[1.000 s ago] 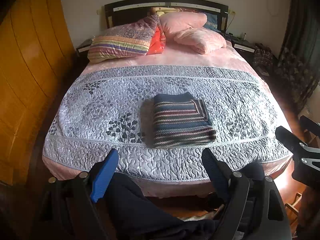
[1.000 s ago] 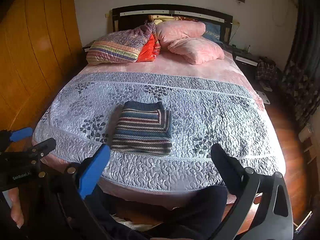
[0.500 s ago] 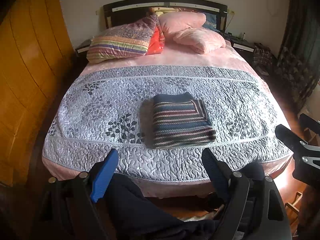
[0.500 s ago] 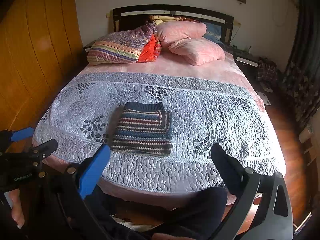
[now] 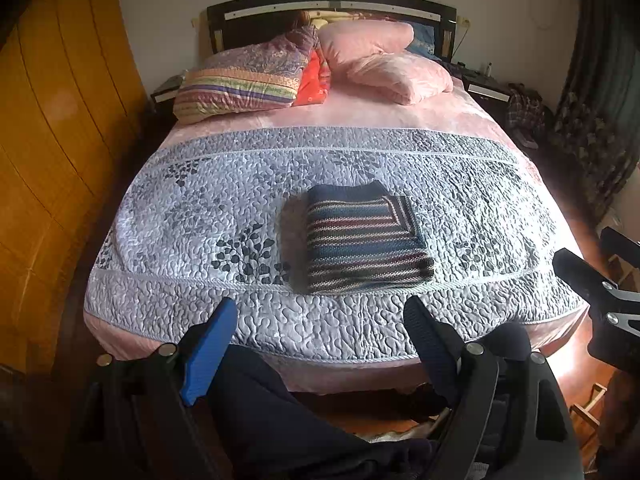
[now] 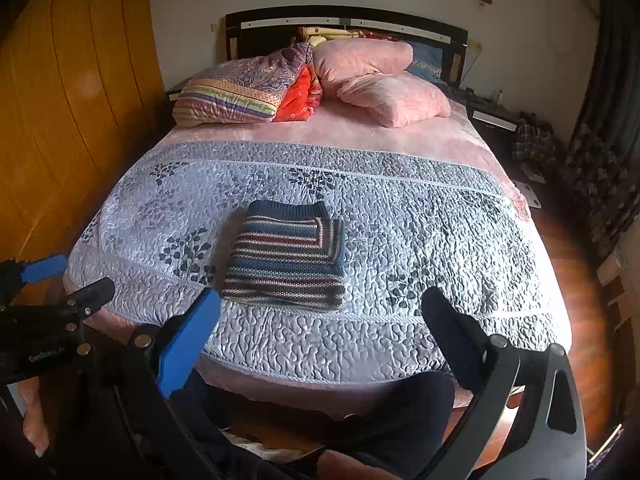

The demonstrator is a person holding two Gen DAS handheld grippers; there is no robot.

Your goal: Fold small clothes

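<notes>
Two grippers, both empty, hang off the foot of the bed (image 5: 360, 344): my left gripper (image 5: 324, 340) has its fingers spread wide with nothing between them, and my right gripper (image 6: 320, 328) is spread just as wide. One striped sweater (image 5: 366, 240) lies on the quilt (image 5: 192, 208), close to the foot edge and about midway between the side edges, already folded into a neat block. From the left wrist view it sits straight ahead of the fingers, slightly toward the right one; from the right wrist view it sits ahead and toward the blue finger (image 6: 186, 340), so it lies between my two hands, with neither plainly nearer. Its long axis looks to me to run across the bed, parallel to the foot edge, stripes the same way, with a dark ribbed band at the far side. I judge the folding done or nearly so; any next move means reaching forward over the foot edge. Hard to make out: how many layers the fold has, and whether sleeves are tucked under. My legs (image 5: 280, 420) block the floor below, and each view shows only a cut-off part of the other gripper at its edge.
</notes>
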